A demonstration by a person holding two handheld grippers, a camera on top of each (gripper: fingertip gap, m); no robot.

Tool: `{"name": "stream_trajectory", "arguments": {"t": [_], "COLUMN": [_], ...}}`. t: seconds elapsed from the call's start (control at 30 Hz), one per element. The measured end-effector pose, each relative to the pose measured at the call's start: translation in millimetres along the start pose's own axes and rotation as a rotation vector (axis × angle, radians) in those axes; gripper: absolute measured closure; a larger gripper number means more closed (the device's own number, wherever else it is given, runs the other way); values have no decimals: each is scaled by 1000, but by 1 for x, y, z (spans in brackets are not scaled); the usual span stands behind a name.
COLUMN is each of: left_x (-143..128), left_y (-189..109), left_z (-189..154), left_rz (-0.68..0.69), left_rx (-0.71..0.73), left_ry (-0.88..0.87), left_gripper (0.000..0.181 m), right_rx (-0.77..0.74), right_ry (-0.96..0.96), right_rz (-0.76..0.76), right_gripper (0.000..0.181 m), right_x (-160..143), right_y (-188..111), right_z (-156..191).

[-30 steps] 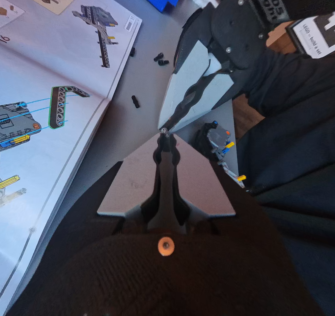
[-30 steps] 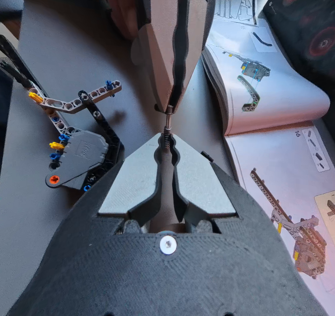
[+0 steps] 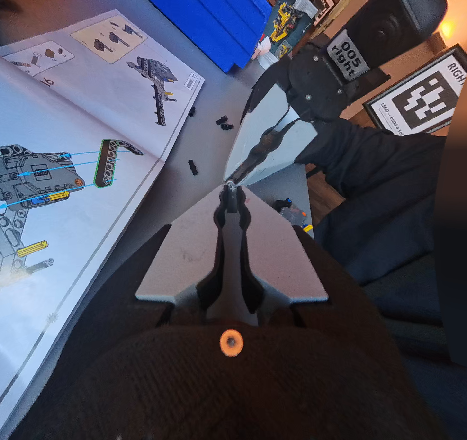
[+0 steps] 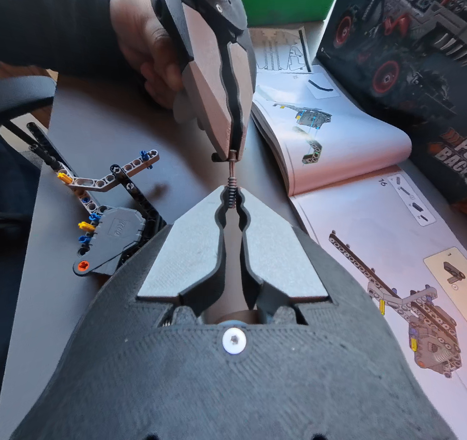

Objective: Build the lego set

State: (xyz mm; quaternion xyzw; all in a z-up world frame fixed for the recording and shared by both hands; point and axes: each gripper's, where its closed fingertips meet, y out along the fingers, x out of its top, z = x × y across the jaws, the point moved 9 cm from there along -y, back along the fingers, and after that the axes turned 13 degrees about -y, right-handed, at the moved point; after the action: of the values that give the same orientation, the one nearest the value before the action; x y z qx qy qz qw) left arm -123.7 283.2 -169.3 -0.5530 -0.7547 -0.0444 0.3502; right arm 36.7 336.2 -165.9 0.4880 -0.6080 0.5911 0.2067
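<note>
A thin dark metal axle with a coiled spring wound round it [image 4: 232, 187] is held between the two grippers, tip to tip. The right gripper [image 4: 232, 195] is pinched on the spring end, its grey fingers [image 4: 192, 251] pressed together round the coils. The left gripper [image 4: 233, 153], reaching in from twelve o'clock in the right wrist view, is clamped on the axle's far end; in its own view the left gripper [image 3: 231, 190] shows a small grey piece with a cross-shaped end [image 3: 231, 195] nipped at its tips. Both ends appear to be gripped so that the spring can be slid along the axle without the rod slipping free, which is judged the step in hand.

The half-built grey and black beam assembly with blue and yellow pins [image 4: 106, 215] is left lying on the grey table [image 4: 101, 129] at nine o'clock of the right gripper, well apart from the work. The open instruction booklet [image 4: 353, 150] is spread at two to four o'clock, probably so the step can be read. Loose small black pins [image 3: 193, 167] lie beside the booklet's edge, at eleven o'clock of the left gripper in the left wrist view. The spring could jump off if either pinch loosens
</note>
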Motion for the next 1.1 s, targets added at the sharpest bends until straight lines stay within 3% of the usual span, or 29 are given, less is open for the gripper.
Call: {"name": "stream_trajectory", "arguments": {"t": [0.9,1.0,1.1], "left_x": [3,9,13], "left_y": [1,-3,-10], "left_z": [-1,0,4], "left_rz": [-51,-111,-159], "left_rx": [-83,-155,-173], "left_ry": [-55,-73,-89], "left_gripper": [176,176,176], "right_rx": [-59,-119,-96], "right_ry": [-89,-50,-6], "right_rz": [-128,-165,-233], "right_gripper": [178,149,152], "right_x": [6,4,1], "right_y": [-5,-16,-29], "right_z": [-4,-17,-24]}}
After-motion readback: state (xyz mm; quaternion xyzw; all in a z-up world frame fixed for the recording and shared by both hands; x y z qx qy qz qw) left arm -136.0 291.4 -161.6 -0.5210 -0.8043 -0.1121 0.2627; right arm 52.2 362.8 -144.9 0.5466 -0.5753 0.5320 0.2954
